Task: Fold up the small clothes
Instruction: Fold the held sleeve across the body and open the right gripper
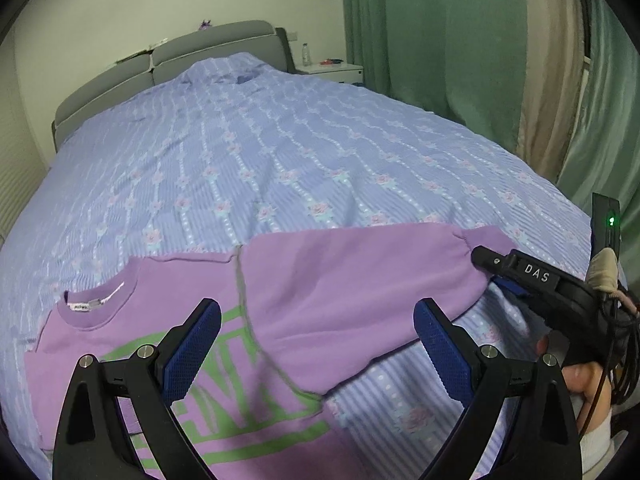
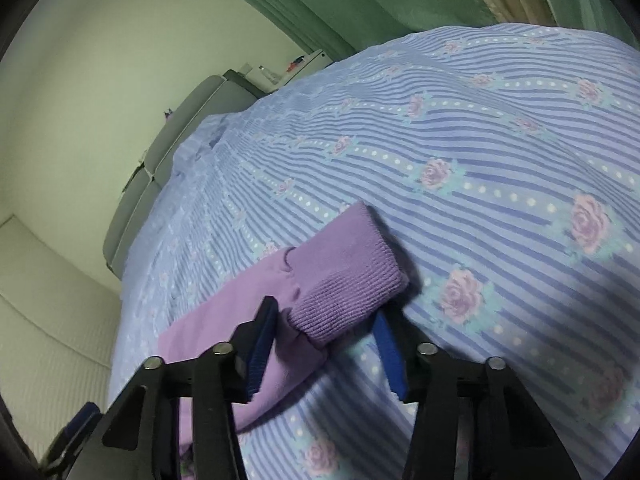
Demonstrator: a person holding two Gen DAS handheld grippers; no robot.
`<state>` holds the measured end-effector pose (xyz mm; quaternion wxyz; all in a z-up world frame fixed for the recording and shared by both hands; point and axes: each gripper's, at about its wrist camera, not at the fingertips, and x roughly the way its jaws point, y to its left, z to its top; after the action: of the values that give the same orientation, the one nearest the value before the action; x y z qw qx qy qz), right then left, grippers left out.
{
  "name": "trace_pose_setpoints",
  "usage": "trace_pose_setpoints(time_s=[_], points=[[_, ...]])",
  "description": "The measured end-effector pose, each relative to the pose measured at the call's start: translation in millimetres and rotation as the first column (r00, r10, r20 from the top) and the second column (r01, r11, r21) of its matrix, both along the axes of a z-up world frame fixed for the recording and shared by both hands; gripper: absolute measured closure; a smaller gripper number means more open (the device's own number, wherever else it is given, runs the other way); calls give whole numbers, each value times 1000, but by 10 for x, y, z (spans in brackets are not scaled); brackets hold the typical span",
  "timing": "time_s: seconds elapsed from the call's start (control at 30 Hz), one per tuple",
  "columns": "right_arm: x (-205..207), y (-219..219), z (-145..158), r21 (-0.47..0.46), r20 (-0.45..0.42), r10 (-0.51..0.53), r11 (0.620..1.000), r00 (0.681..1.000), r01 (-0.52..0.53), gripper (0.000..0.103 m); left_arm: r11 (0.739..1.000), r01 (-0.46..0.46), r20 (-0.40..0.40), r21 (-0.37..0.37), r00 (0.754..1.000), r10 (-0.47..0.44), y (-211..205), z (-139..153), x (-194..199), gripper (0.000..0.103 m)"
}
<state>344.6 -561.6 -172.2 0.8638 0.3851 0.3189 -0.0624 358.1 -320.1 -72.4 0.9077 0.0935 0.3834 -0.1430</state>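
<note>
A small lilac sweatshirt (image 1: 288, 304) with green lettering lies flat on the bed, collar (image 1: 90, 304) to the left and one sleeve stretched right. My left gripper (image 1: 316, 344) is open and empty, hovering over the chest and the sleeve's root. My right gripper (image 2: 326, 344) is open, its blue pads either side of the ribbed sleeve cuff (image 2: 344, 276), not closed on it. In the left wrist view the right gripper (image 1: 490, 268) sits at the cuff (image 1: 480, 240) on the right.
The bed carries a blue striped cover with roses (image 1: 280, 152). A grey headboard (image 1: 172, 60) is at the far end, a white nightstand with a bottle (image 1: 332, 68) beside it. Green curtains (image 1: 460, 40) hang along the right side.
</note>
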Motion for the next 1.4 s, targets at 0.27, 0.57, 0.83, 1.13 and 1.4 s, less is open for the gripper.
trace_pose_setpoints(time_s=[0.27,0.57,0.83,1.13,1.4], points=[[-63,323,565,-201,63,64,978,996,-50,76,991,-125,-35,-39,992,124,673,114,-31,5],[-216,1526,1721,-598,142,299,785,944,-159,76,956,-290,-3,-55,957,290,1732,419,-224,5],[-102,2725,2061,-712,96,522,631,848,-308,85,908,-412,38,-79,909,416,2650,598,-479,5],[26,3903,1506,-699,-84,693,471,716,-538,90,868,-494,11,-46,869,495,3381,347,-738,5],[4,4434,916,-632,-221,728,400,649,-664,89,846,-533,-30,-21,846,532,3705,89,-786,5]])
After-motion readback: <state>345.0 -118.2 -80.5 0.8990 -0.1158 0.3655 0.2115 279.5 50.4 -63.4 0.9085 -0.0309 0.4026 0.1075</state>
